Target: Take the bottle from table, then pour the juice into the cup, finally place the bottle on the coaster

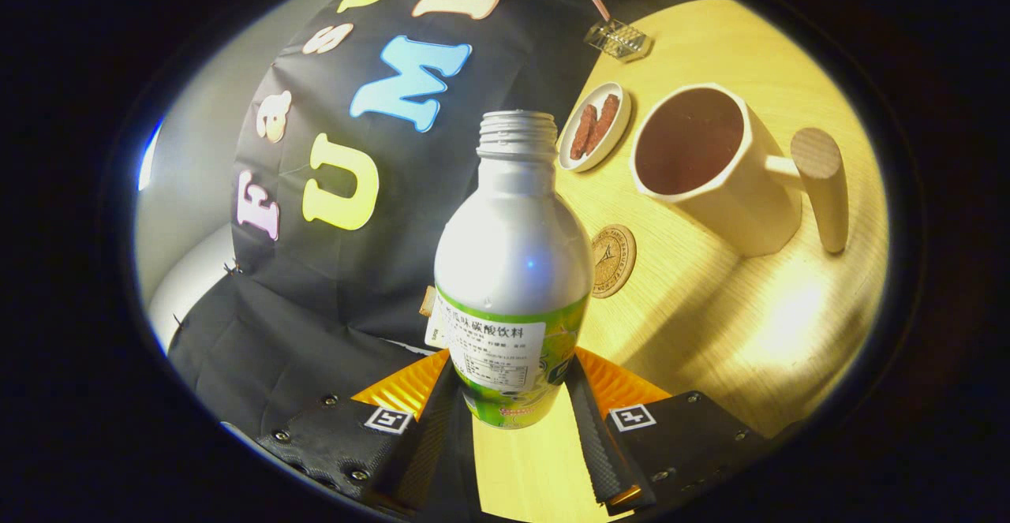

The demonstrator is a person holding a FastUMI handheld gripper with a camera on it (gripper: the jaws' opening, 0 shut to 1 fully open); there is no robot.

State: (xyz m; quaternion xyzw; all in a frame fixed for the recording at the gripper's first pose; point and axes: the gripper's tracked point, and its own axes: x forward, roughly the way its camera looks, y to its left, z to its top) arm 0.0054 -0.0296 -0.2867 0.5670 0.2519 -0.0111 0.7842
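Observation:
A silver bottle with a green label and an uncapped threaded neck stands between my fingers, and my gripper is shut on its lower body. The whole view is rolled, so the wooden table slants. Beyond and to the right of the bottle stands a cream cup with a round wooden handle, its inside dark. A round cork coaster lies on the table just behind the bottle's right side, between the bottle and the cup.
A small white dish with two brown sticks sits beyond the coaster, next to the cup. A clear ribbed holder lies farther back near the table's far edge. The black cloth wall hangs to the left.

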